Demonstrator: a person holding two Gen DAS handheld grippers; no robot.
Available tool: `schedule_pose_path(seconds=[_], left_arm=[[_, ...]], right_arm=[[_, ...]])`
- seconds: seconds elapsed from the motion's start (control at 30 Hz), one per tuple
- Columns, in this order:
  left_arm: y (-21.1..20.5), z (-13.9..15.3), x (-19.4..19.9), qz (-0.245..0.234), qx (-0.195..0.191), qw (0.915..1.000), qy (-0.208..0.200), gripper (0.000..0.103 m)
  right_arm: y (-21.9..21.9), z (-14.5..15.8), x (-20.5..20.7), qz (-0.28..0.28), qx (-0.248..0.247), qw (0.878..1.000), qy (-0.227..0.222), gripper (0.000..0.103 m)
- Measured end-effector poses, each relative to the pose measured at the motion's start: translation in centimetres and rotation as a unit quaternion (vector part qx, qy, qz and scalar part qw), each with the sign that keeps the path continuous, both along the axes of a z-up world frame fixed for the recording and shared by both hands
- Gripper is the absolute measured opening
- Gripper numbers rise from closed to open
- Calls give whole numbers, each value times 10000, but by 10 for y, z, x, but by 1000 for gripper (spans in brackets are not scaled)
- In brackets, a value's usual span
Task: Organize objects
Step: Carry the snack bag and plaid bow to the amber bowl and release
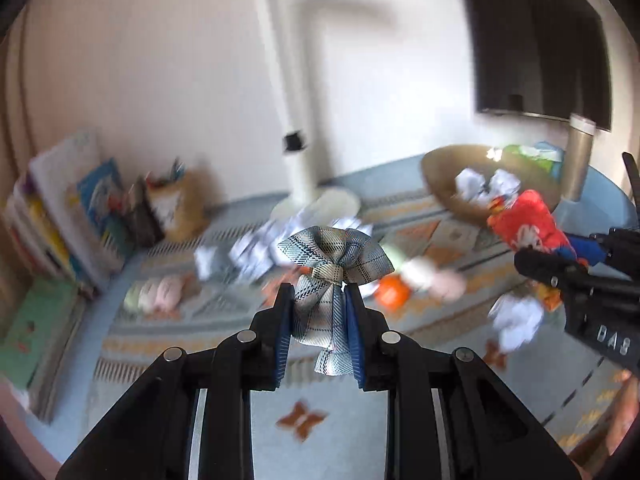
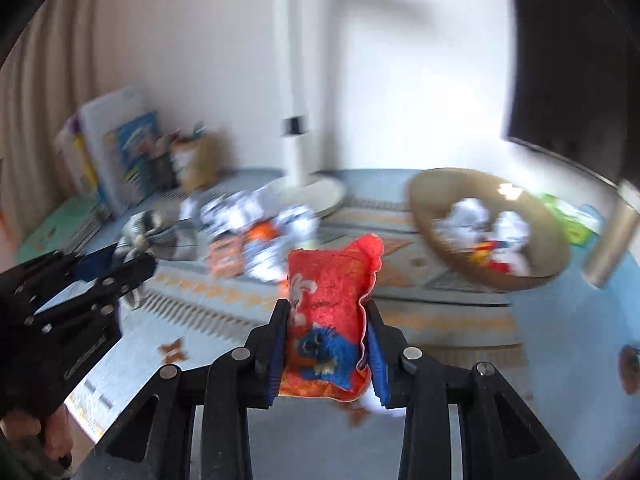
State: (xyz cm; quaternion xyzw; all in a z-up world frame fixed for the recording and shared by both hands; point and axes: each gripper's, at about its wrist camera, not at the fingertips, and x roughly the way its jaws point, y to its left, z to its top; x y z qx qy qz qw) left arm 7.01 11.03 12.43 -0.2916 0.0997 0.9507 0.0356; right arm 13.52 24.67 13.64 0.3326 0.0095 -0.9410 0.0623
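My left gripper (image 1: 319, 294) is shut on a grey plaid ribbon bow (image 1: 336, 258), held above the patterned rug. My right gripper (image 2: 328, 308) is shut on a red pouch (image 2: 334, 300) with a white rabbit and a blue patch printed on it. In the left wrist view the right gripper (image 1: 560, 258) shows at the right edge with the red pouch (image 1: 524, 226). In the right wrist view the left gripper (image 2: 120, 258) shows at the left with the bow (image 2: 150, 236). A round tan basket (image 1: 444, 176) (image 2: 552, 256) holds crumpled white items and something red.
Crumpled white wrappers (image 2: 256, 216), orange packets (image 2: 226, 260) and pale soft items (image 1: 154, 292) lie scattered on the rug (image 1: 280, 392). A white lamp pole (image 1: 294, 148) stands on a round base. Books (image 1: 60, 208) lean at the left wall. A dark monitor (image 1: 540, 40) hangs at upper right.
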Motion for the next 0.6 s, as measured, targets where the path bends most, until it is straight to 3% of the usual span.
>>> schedule_pose_path(seconds=[0.37, 0.5, 0.6], left_arm=[[107, -1, -69, -750, -174, 9970, 27, 22], [133, -3, -117, -1078, 253, 9934, -288, 22], [149, -6, -147, -1242, 523, 9899, -443, 22]], right_arm=[[136, 35, -39, -1205, -456, 9910, 358, 34], [172, 39, -63, -1586, -723, 9837, 437, 34], [187, 37, -85, -2044, -543, 9768, 328, 34]])
